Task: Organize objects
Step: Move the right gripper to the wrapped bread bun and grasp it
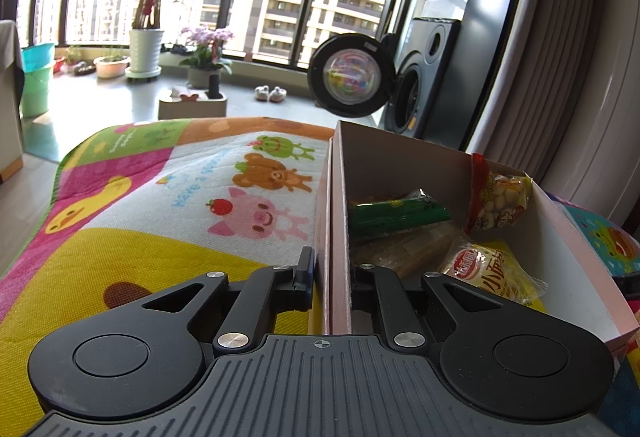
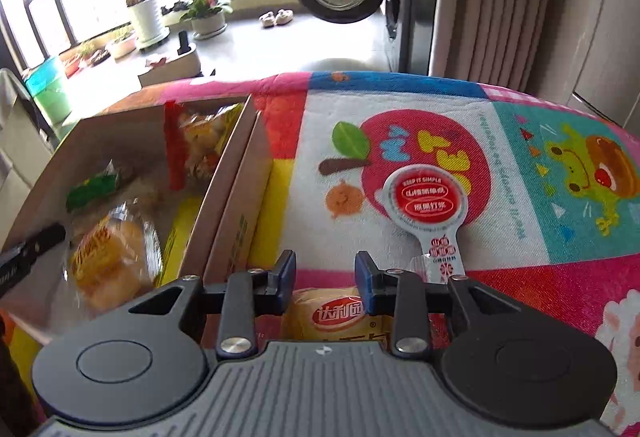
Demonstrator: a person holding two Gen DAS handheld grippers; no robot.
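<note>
My left gripper [image 1: 330, 277] is clamped on the box [image 1: 340, 221] wall, snacks just inside. My right gripper [image 2: 325, 274] stands partly open above a yellow snack packet [image 2: 334, 315], gripping nothing.

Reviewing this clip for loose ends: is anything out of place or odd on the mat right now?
Yes. Two snacks lie outside the box: a round red-lidded pack on the mat, and a yellow packet beneath the open right gripper. The left gripper clamps the box wall.

Bright cartoon-animal patchwork mat [image 1: 160, 197], pink-sided box [image 1: 340, 197], green wrapper [image 1: 396, 215], yellow-red packets [image 1: 492, 273], red-white spoon-shaped sachet [image 2: 430, 205].
</note>
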